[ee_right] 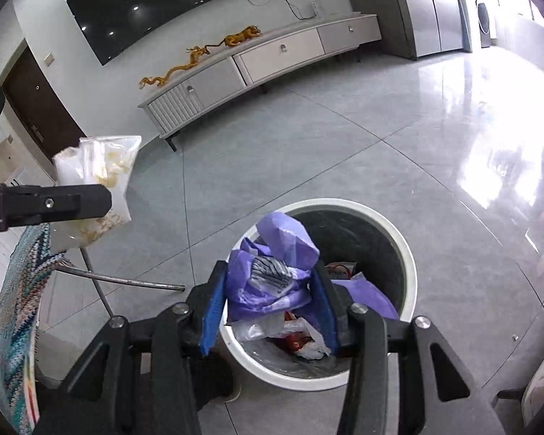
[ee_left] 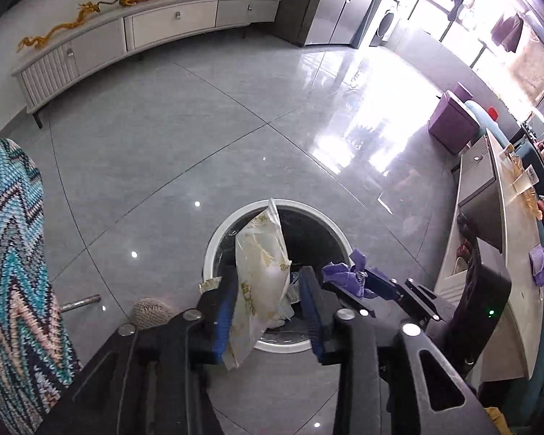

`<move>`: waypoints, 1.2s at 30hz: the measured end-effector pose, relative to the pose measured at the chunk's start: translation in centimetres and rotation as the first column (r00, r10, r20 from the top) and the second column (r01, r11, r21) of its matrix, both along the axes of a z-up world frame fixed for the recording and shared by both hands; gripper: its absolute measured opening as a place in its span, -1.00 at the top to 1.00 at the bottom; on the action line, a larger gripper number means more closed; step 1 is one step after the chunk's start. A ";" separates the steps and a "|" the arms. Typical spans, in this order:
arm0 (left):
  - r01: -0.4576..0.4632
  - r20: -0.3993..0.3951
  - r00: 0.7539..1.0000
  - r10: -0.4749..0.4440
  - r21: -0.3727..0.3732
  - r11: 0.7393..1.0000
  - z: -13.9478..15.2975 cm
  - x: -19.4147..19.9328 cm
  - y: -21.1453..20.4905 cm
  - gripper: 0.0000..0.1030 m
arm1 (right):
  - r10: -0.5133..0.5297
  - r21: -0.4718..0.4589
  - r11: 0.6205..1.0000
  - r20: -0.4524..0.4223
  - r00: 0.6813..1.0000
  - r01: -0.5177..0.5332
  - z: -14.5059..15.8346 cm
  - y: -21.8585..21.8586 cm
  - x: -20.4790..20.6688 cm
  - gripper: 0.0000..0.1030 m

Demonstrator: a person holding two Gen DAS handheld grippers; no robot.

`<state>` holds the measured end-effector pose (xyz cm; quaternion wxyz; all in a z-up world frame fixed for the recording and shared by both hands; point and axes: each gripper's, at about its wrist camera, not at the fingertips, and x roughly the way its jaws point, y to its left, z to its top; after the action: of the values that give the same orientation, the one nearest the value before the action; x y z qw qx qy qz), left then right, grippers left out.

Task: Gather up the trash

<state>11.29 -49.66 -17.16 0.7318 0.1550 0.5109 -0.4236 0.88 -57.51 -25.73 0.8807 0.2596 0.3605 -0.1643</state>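
1. Left wrist view: my left gripper point(ee_left: 270, 297) is over the bin point(ee_left: 214, 243), fingers set fairly narrow with a white wrapper point(ee_left: 259, 272) pinched between the blue pads point(ee_left: 224, 311). Wrapper has gold print and stands upright, top end leaning over the bin's near-left rim, bottom end hanging below the pads.
2. Same view: my right gripper point(ee_left: 348, 277) comes in from the right of the bin, over its rim, w/ a purple bag point(ee_left: 344, 272) bunched at its tips.
3. Same view: a tv stand point(ee_left: 145, 32) is well beyond the bin by the wall; a knit cloth point(ee_left: 14, 253) is left of the bin; a low table point(ee_left: 515, 264) is right of it.
4. Right wrist view: right gripper point(ee_right: 270, 301) is right above the bin point(ee_right: 411, 264), fingers moderately apart and clamped on the crumpled purple bag point(ee_right: 272, 264), which bulges up past the tips. Striped bit shows in its folds.
5. Same view: inside the bin, under the bag, more purple plastic, clear film and sth red; can't tell what.
6. Same view: left gripper point(ee_right: 90, 199) shows side-on, up-left of the bin and apart from it, the white wrapper point(ee_right: 101, 166) sticking up behind its finger.
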 end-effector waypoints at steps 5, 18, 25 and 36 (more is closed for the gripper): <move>-0.011 -0.010 1.000 0.011 -0.016 1.000 -0.5 0.4 -0.2 -0.12 | -0.037 0.007 0.999 -0.058 0.998 0.038 -2.5 -1.1 0.6 -0.10; -0.058 0.217 0.973 0.076 -0.086 0.995 7.1 -1.3 6.5 -0.27 | -0.020 -0.089 0.996 -0.029 0.999 0.017 3.4 2.2 1.1 -0.18; -0.185 0.387 0.896 0.219 -0.122 0.975 11.4 -1.6 16.4 -0.51 | 0.113 -0.187 0.977 0.070 0.991 -0.098 11.3 10.2 3.0 -0.26; -0.492 0.531 0.641 0.555 -0.270 0.827 16.8 -2.6 36.2 -0.67 | 0.355 -0.388 0.879 0.148 0.923 -0.276 20.4 26.7 6.0 -0.73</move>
<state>8.70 -13.46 -0.38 0.9503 0.0866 0.2592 -0.1491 6.83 -30.81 -5.38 0.9618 0.0474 0.2647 -0.0520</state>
